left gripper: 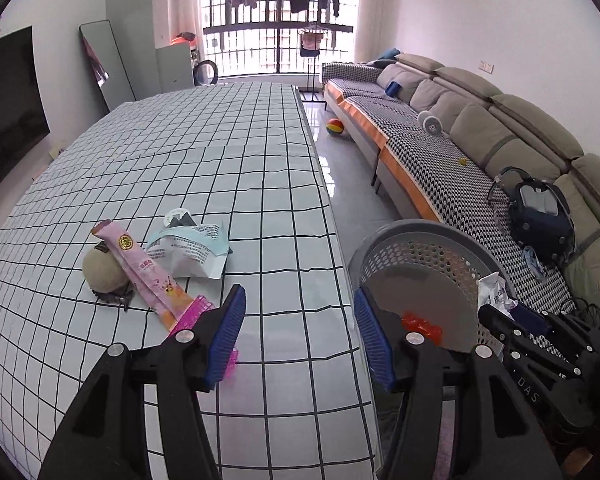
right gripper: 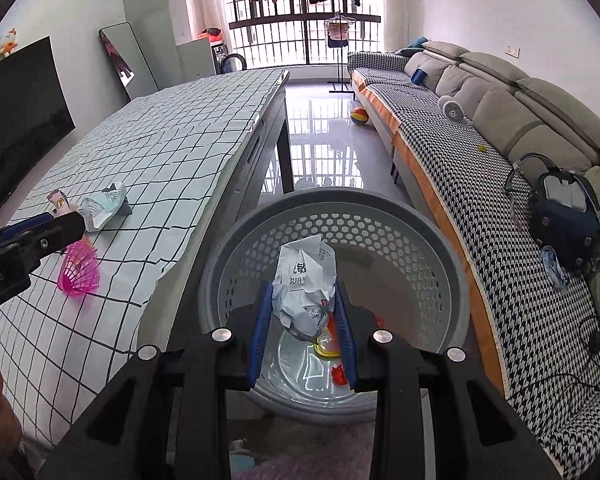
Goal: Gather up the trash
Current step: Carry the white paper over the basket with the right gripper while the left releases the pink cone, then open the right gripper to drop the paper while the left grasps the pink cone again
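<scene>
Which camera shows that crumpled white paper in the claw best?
The right wrist view: the crumpled white paper sits centred between the right claw pads. The left wrist view catches only a corner beside the basket.

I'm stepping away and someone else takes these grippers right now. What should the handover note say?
Right gripper: shut on a crumpled white wrapper, held over the grey perforated bin; not yet dropped.
Left gripper: open, empty, over the table edge.
Done: orange and yellow scraps already lie in the bin.
Left on the checked tablecloth: pink mesh basket, pink stick sachet, torn white-and-teal packet, a round beige item.
Next, probably: release the wrapper, then clear the table.
</scene>
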Demonstrator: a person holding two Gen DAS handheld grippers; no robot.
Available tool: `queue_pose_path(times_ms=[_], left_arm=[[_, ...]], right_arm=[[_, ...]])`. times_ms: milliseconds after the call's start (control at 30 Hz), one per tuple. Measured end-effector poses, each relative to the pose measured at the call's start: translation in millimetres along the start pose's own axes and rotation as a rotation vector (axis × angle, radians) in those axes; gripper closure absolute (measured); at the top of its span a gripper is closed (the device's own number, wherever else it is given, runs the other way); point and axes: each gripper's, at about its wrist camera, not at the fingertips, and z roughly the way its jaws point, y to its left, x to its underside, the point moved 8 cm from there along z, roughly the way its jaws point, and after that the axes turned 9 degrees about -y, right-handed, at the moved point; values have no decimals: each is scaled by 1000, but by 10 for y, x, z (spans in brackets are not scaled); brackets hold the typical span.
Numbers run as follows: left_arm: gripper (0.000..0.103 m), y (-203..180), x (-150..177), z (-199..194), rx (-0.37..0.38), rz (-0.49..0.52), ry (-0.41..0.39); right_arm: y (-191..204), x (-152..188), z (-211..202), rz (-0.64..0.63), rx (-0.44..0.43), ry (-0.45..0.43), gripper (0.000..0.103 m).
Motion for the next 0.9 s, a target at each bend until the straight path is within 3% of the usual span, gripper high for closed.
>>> queue_pose_path(times_ms=[300, 567, 900], left_arm=[[15, 447, 145, -297, -93, -21, -23], [12, 774, 443, -383, -149, -40, 16], [11, 912, 607, 39, -150, -40, 100]], right_arm=[[172, 107, 22, 6, -63, 2, 73], [249, 147, -25, -7, -72, 1, 73], [257, 175, -43, -8, -57, 9, 73]])
